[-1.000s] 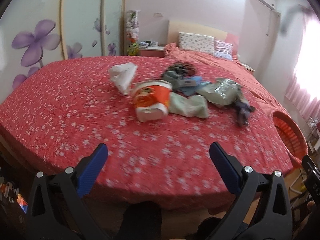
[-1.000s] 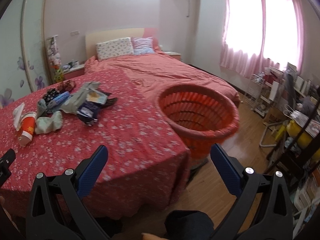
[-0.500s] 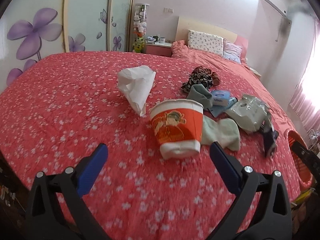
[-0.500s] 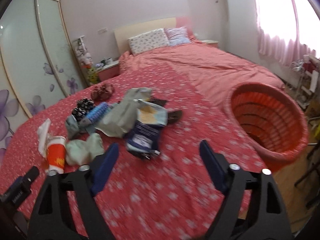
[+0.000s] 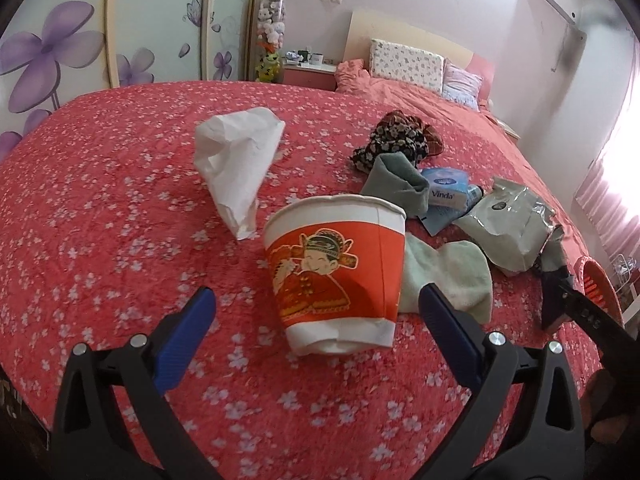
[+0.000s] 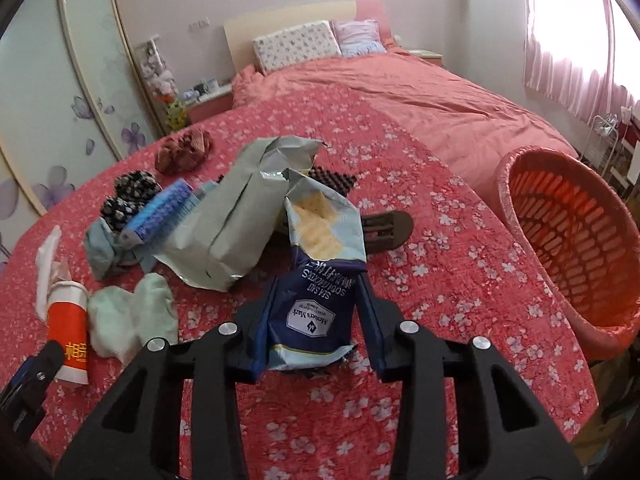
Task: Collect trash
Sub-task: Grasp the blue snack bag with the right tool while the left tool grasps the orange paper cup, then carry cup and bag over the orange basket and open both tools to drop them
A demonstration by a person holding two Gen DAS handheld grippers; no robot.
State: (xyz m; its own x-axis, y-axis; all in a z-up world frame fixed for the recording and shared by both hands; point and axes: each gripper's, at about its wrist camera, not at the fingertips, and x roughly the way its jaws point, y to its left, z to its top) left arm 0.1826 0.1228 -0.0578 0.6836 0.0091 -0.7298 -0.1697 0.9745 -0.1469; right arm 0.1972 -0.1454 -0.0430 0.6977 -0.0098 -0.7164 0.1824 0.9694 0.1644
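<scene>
Red paper with a cartoon figure wraps the cup (image 5: 335,272) that is lying on its side on the flowered bed (image 5: 100,200); the left wrist view is showing this print plainly, while the right wrist view is catching only the same cup (image 6: 68,332) from its side at the far left. The left gripper (image 5: 316,318) is hovering low over the bedspread with its blue fingers (image 5: 188,332) spread wide to either side of the cup, not touching it. Just beyond the cup a crumpled white paper bag (image 5: 240,164) is lying, and a pale green sock (image 5: 448,276) is touching the cup's right side.

Further right, the right wrist view is showing what the left one barely catches: the right gripper (image 6: 316,320) is pinching a dark blue cracker bag (image 6: 316,276) between its fingers (image 6: 370,324), the torn mouth pointing away from the camera. Behind it a grey-green pouch (image 6: 232,220) is resting on the bed. At the far right an orange basket (image 6: 568,240) is standing beside the bed's edge.
</scene>
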